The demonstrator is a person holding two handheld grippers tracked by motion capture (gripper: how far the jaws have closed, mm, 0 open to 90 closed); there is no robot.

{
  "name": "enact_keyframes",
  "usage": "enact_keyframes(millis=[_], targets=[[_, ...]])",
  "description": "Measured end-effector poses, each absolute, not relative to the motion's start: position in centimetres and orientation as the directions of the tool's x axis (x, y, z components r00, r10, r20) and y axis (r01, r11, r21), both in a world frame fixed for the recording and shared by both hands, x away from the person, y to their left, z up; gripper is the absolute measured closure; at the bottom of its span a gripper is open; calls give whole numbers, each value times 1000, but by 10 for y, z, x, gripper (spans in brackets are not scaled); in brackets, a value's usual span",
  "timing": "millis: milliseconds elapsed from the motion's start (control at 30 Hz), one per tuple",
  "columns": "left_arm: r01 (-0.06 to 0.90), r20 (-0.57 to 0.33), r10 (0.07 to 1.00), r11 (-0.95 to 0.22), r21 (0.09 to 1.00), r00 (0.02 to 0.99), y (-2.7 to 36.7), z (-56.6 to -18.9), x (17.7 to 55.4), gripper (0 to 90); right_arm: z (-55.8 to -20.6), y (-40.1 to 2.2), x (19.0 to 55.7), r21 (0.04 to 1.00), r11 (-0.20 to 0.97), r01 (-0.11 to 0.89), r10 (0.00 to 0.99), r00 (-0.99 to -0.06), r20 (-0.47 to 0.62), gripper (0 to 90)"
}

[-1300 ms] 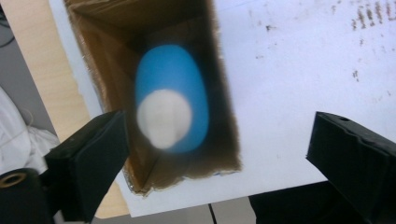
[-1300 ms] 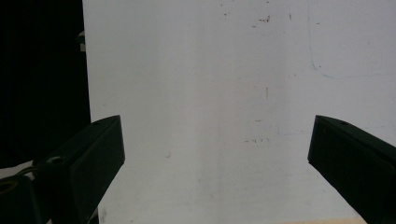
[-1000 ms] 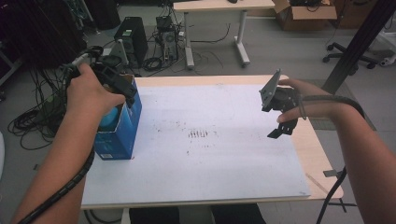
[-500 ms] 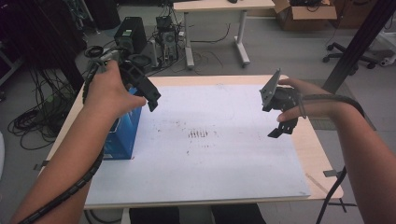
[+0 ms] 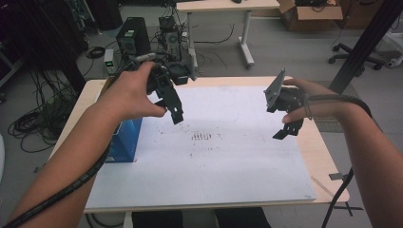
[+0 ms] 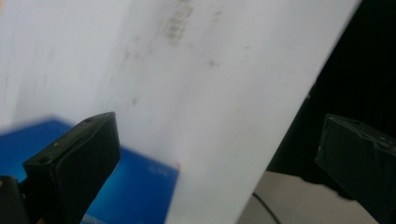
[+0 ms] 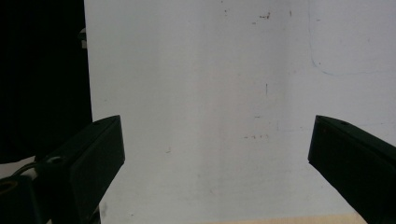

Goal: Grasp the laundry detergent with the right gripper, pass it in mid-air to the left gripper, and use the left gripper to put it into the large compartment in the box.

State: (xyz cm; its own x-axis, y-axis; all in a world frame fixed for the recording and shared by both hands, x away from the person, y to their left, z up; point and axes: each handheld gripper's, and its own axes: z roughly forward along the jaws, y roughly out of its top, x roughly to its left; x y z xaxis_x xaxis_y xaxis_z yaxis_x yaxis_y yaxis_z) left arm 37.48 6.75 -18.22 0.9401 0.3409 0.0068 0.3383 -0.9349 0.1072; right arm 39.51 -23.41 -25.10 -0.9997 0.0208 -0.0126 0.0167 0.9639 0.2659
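Grippers: two black two-jaw grippers, one in each hand, both hovering over the table.
Left gripper (image 5: 175, 111): jaws standing spread apart, holding nothing, hanging just right of the box.
Right gripper (image 5: 285, 128): jaws standing wide apart, empty, hanging near the table's right edge, well apart from the box.
Boxes: one blue rectangular cardboard box (image 5: 124, 142), lying at the left edge of the white sheet-covered wooden table (image 5: 228, 171), partly hidden under the left forearm.
Left gripper view: showing the box's glossy blue top with faint lettering (image 6: 140, 182), blurred.
Right gripper view: showing the bare, speckled white sheet between the jaws.
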Motion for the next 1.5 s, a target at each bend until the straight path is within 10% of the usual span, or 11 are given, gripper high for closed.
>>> enact_keyframes(millis=[667, 1500], targets=[[34, -33, 34, -999, 25, 999, 38, -207, 357, 2, -247, -228, 396, 210, 977, 24, 23, -1000, 8, 40], [28, -41, 26, -999, 26, 999, 37, -210, 368, 1, -245, -217, 405, 169, 985, 16, 12, -1000, 26, 39]])
